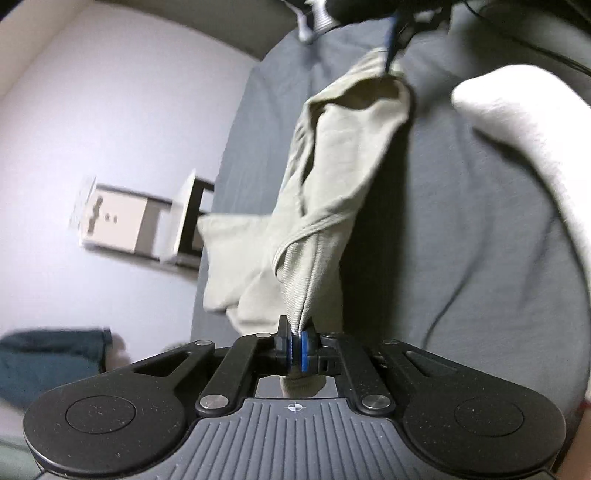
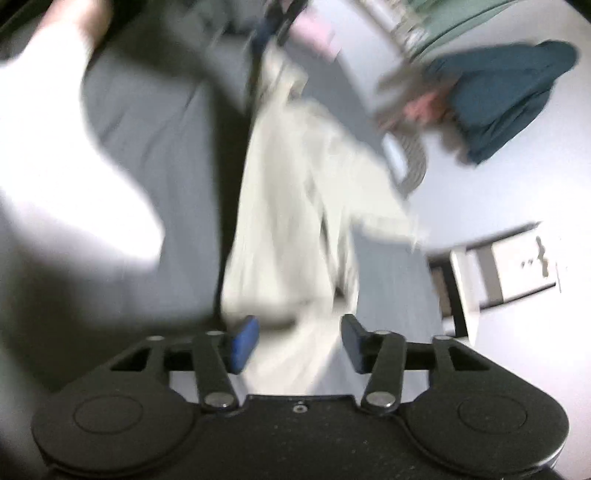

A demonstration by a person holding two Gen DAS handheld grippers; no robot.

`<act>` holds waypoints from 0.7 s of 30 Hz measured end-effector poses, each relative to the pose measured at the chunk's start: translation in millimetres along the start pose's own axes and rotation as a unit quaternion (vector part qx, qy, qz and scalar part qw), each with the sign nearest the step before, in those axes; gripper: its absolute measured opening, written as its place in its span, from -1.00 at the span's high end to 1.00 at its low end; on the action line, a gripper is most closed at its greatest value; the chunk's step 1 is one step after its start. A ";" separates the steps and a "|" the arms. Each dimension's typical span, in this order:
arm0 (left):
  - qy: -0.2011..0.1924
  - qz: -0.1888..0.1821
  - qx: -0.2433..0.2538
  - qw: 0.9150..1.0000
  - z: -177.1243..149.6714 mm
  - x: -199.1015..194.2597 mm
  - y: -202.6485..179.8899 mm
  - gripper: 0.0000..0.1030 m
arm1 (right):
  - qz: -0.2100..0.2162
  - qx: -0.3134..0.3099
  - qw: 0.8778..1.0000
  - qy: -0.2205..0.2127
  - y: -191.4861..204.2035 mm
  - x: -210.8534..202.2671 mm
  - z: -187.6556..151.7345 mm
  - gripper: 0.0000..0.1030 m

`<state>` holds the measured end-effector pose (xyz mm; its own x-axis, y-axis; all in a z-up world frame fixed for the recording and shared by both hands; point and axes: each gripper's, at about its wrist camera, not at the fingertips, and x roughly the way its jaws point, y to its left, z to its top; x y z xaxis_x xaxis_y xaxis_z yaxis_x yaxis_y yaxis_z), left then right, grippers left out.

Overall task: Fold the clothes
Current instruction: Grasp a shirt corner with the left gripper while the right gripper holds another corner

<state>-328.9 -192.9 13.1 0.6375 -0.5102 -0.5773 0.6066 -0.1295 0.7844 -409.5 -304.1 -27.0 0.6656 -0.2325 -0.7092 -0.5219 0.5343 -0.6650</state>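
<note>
A beige garment [image 1: 332,166] hangs stretched between both grippers above a grey sheet [image 1: 480,240]. My left gripper [image 1: 298,345] is shut on one bunched end of it. The cloth runs up to my right gripper [image 1: 393,33], seen at the top of the left wrist view touching the far end. In the blurred right wrist view my right gripper [image 2: 299,343] stands open, its fingers well apart with the beige garment [image 2: 288,221] passing between them. The left gripper [image 2: 275,18] shows dimly at the garment's far end.
A person's white sleeve [image 1: 517,110] reaches in over the grey sheet. A dark teal garment [image 2: 509,103] lies on the pale floor [image 1: 110,110]. A cardboard box [image 1: 118,221] stands by the sheet's edge. A thin black cable [image 1: 454,288] crosses the sheet.
</note>
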 end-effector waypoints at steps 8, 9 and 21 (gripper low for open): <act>0.002 -0.007 -0.047 0.999 -6.3 6.7 17.4 0.92 | -0.049 -0.082 0.993 0.065 51.8 28.9 4.9 0.14; 0.001 -0.008 -0.055 0.998 -6.1 7.6 21.3 0.92 | -0.062 -0.074 0.993 0.068 54.5 32.6 7.6 0.16; 0.009 -0.042 -0.224 0.974 -14.0 35.0 75.1 0.92 | -0.148 0.007 0.981 0.124 62.8 54.7 44.0 0.04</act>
<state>-254.3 -208.6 48.6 0.5819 -0.4989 -0.6423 0.8012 0.2162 0.5580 -382.3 -247.6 -97.3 0.6352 -0.5690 -0.5223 -0.3171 0.4245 -0.8481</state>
